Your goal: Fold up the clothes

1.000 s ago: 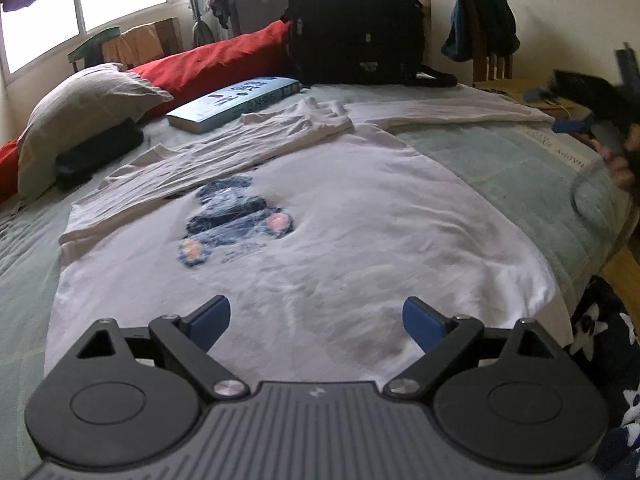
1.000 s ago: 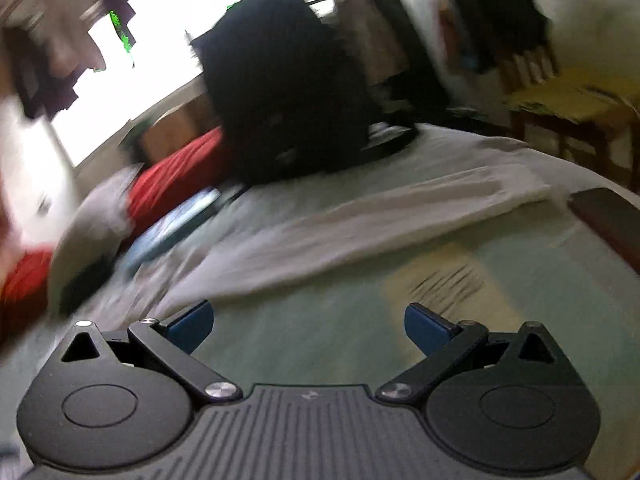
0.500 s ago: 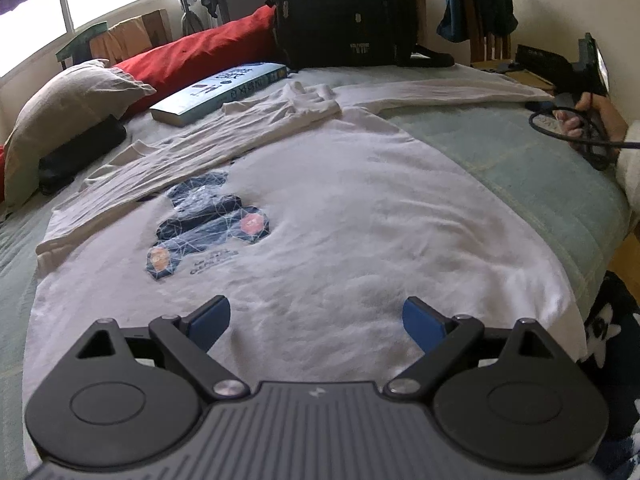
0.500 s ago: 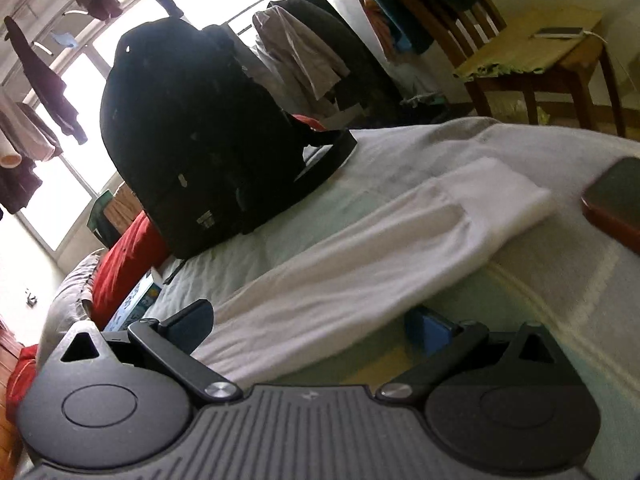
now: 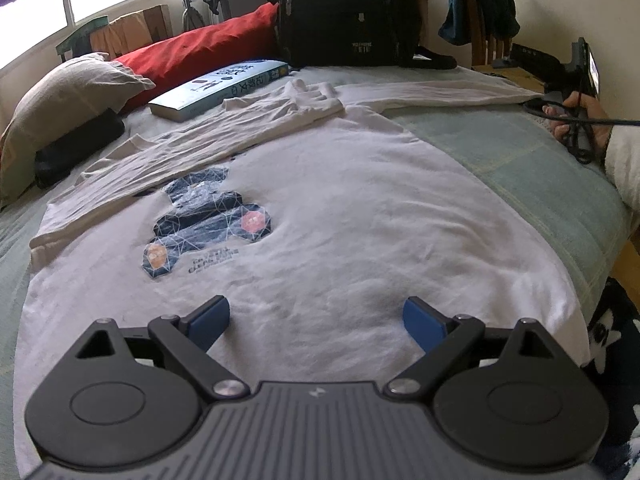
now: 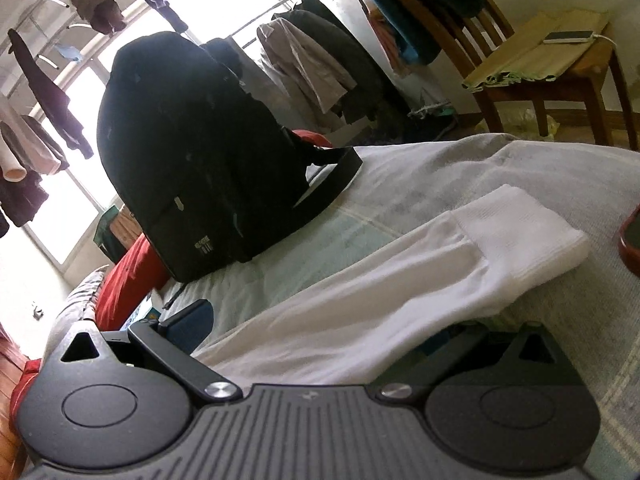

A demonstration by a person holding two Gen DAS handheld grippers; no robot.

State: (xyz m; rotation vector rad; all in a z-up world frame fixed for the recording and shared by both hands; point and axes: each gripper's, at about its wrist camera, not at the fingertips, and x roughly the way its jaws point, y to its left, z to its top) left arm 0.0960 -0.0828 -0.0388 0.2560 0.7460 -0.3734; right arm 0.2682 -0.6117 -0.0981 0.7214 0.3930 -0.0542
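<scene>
Shirt (image 5: 360,216): white, long-sleeved, lying flat, print side up, on the bed (image 5: 520,160); its hem is nearest the left gripper, its collar toward the backpack (image 5: 348,8).
Near sleeve: already folded across the chest, partly over the print (image 5: 208,224).
Far sleeve (image 6: 360,300): stretched out straight from the shirt, cuff (image 6: 520,232) flat on the bed beside a red-edged object (image 6: 630,244) I cannot identify.
Left gripper (image 5: 316,320): fingers wide apart, nothing between them, over the shirt just inside the hem; whether it touches the cloth I cannot tell.
Right gripper (image 6: 316,332): low at the far sleeve, short of the cuff; one finger (image 6: 188,324) above the sleeve, the other hidden under or behind the cloth, so the sleeve lies between them with no clamp visible.
Step in hand: likely taking hold of the far sleeve to fold it in.
Next move: close on the sleeve, lift only enough to clear the bed, then carry it across the shirt to lie over the chest like the near sleeve.
Care: grip both layers so the cuff does not trail or twist.
</scene>
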